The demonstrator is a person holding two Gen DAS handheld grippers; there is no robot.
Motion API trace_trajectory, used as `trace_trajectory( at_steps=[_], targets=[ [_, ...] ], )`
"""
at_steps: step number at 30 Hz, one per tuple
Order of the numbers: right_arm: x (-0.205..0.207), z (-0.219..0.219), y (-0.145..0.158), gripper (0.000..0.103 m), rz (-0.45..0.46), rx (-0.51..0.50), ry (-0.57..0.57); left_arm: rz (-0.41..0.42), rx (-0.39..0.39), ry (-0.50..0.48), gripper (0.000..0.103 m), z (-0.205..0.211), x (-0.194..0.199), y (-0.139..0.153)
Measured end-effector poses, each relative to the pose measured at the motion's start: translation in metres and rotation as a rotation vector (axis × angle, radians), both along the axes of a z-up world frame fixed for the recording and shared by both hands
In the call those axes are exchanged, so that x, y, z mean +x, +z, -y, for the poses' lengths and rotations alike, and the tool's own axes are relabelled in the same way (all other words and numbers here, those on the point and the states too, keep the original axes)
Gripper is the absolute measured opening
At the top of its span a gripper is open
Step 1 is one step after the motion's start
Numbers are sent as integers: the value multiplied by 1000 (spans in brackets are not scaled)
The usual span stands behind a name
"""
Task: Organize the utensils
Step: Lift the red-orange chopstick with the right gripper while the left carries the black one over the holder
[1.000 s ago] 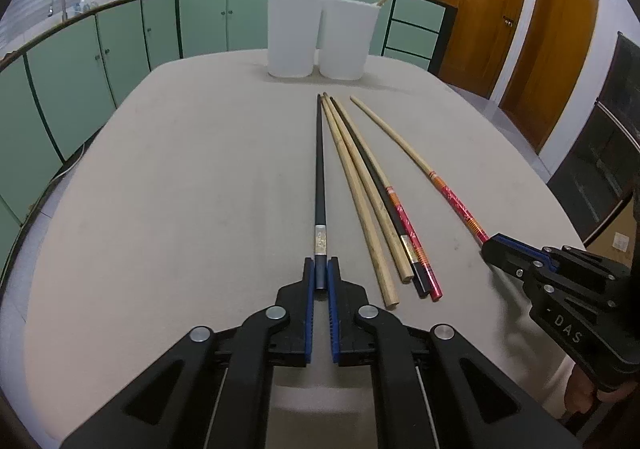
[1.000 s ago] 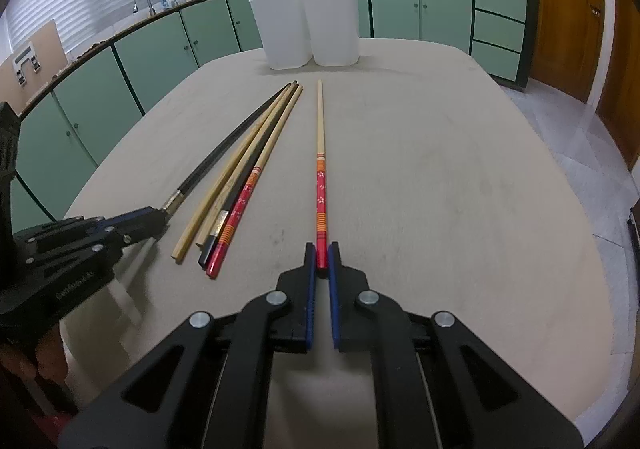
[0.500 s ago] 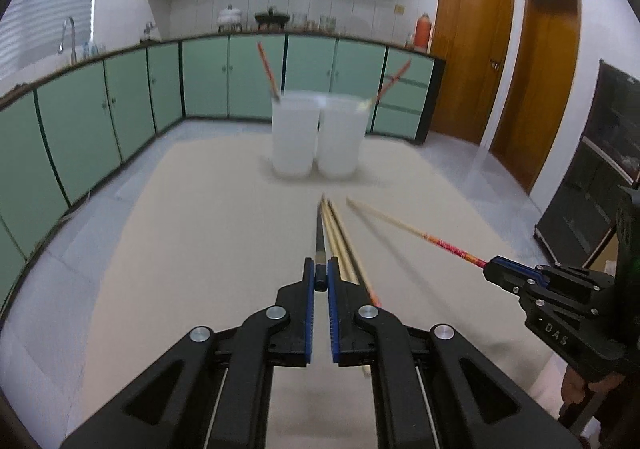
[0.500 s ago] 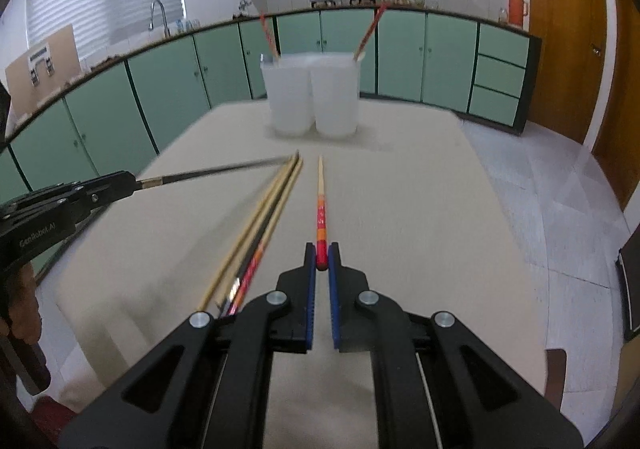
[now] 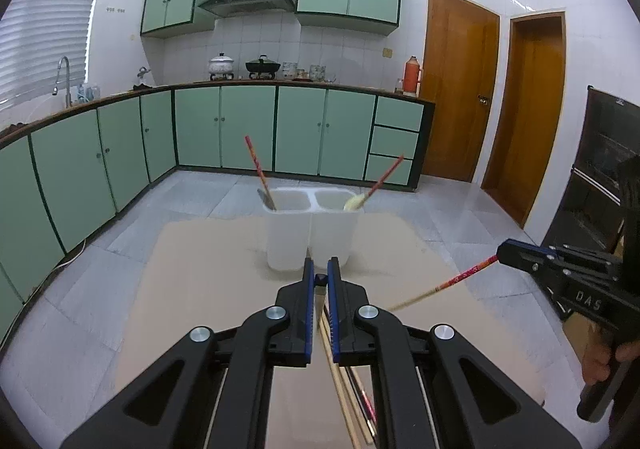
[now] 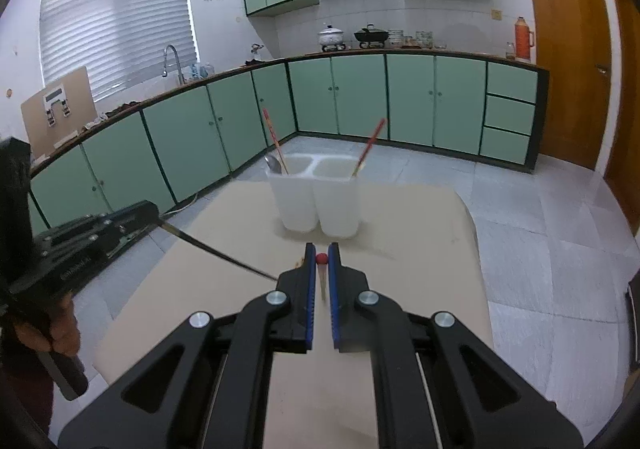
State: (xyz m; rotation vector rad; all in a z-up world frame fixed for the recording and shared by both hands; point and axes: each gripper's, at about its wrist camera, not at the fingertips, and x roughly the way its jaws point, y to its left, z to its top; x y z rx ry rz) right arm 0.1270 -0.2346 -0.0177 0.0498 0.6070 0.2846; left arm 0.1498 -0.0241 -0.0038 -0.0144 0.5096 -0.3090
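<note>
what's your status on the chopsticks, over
Left claw shut on black chopstick. Right claw shut on red chopstick. White holder ahead, path clear.

Beige table (image 5: 208, 289) — white twin holder (image 5: 310, 237), loose chopsticks (image 5: 352, 401)

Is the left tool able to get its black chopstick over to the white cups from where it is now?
Probably yes. The left tool is shut on the black chopstick, lifted off the table, and the white cups stand straight ahead with open tops. Nothing lies between; the right tool holds its red chopstick off to the side.
</note>
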Motion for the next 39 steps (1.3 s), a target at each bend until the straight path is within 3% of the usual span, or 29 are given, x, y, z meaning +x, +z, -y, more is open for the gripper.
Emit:
trace_trajectory(
  at_steps=[11,19,30,39],
  targets=[
    [40,-1,39,5,-13,-1,86,10,-12,-35,6,0,19,23],
    [54,3,77,5,51,5,105,48,-23,-42,6,-3,30,45],
    [85,3,142,5,189,2,94,217,-54,-26,6,-1,62,113],
    [137,-5,158,5,226,-46,56,337,-55,23,6,13,117,142]
  ],
)
